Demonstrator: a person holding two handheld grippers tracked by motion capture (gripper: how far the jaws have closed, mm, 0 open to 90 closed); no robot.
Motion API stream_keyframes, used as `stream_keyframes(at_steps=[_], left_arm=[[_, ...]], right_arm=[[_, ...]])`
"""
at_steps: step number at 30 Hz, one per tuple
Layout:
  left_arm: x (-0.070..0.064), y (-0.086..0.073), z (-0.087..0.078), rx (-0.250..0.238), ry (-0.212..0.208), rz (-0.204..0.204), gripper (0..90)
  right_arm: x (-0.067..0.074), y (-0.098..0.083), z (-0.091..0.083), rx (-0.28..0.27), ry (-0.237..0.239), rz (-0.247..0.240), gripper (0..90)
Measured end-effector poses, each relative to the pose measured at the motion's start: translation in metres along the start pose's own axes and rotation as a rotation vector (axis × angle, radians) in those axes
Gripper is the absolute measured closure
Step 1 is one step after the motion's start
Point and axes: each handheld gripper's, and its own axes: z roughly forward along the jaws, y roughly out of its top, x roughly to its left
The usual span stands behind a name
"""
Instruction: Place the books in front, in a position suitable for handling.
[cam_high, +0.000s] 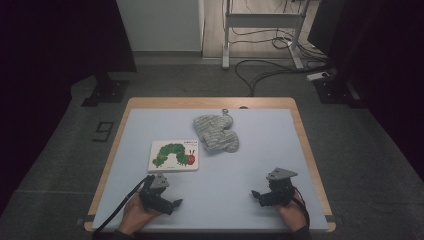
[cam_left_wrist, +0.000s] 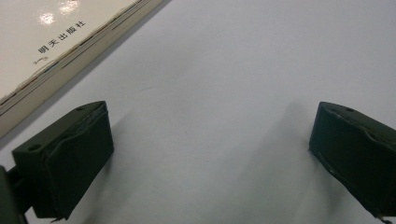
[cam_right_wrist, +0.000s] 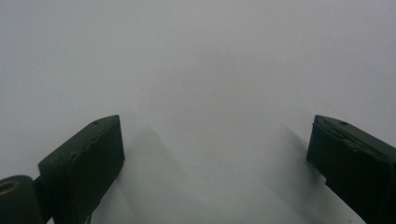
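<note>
From the high view I have both grippers low at the near edge of the table (cam_high: 210, 102), each held in a hand; the left gripper (cam_high: 176, 204) sits just below the book (cam_high: 174, 155), the right gripper (cam_high: 256, 195) well apart from it on the other side, over bare mat (cam_high: 260, 150). My left gripper's jaws stand wide, nothing between them; in the left gripper view the book (cam_left_wrist: 56, 42) lies flat at upper left, its page edge toward me, a line of printed characters on the pale cover, close to one jaw but not touching it that I can see. My right gripper's jaws are likewise spread and empty; the right gripper view gives me plain pale mat (cam_right_wrist: 201, 84) under them. The book, with a green caterpillar on its cover, lies left of centre; a grey knitted bundle (cam_high: 216, 132) lies just beyond it, toward the far edge, with a small ring (cam_high: 226, 111) beside it.
</note>
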Motion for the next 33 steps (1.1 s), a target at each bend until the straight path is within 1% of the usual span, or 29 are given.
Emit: stream_keyframes(at_steps=[16,18,21,23,25,26,27,28,29,30,31,33], left_arm=[[0.000,0.000,0.000,-0.001,0.001,0.001,0.0],[0.000,0.000,0.000,-0.001,0.001,0.000,0.0],[0.000,0.000,0.000,-0.001,0.001,0.001,0.0],[0.000,0.000,0.000,-0.001,0.003,0.001,0.0],[0.000,0.000,0.000,-0.001,0.003,0.001,0.0],[0.000,0.000,0.000,-0.001,0.003,0.001,0.0],[0.000,0.000,0.000,-0.001,0.003,0.001,0.0],[0.000,0.000,0.000,-0.001,0.003,0.001,0.0],[0.000,0.000,0.000,-0.001,0.003,0.001,0.0],[0.000,0.000,0.000,-0.001,0.003,0.001,0.0],[0.000,0.000,0.000,-0.002,0.003,0.001,0.0],[0.000,0.000,0.000,-0.002,0.003,0.001,0.0]], right_arm=[[0.000,0.001,0.000,0.006,0.002,0.002,3.3],[0.000,0.001,0.000,0.008,0.004,0.006,3.5],[0.000,0.003,0.000,0.013,0.004,0.025,3.6],[0.000,0.008,0.002,0.009,0.020,0.020,3.6],[0.000,0.011,0.003,0.012,0.015,0.018,3.5],[0.000,0.019,0.005,0.007,0.013,0.000,3.1],[0.000,0.019,0.005,0.007,0.013,0.000,3.1],[-0.002,0.028,0.007,-0.007,0.013,-0.004,2.4],[-0.002,0.028,0.007,-0.007,0.013,-0.004,2.4],[-0.004,0.037,0.010,-0.016,0.012,-0.009,1.2],[-0.004,0.037,0.010,-0.016,0.012,-0.009,1.2],[-0.005,0.048,0.014,-0.017,0.007,-0.020,0.2]])
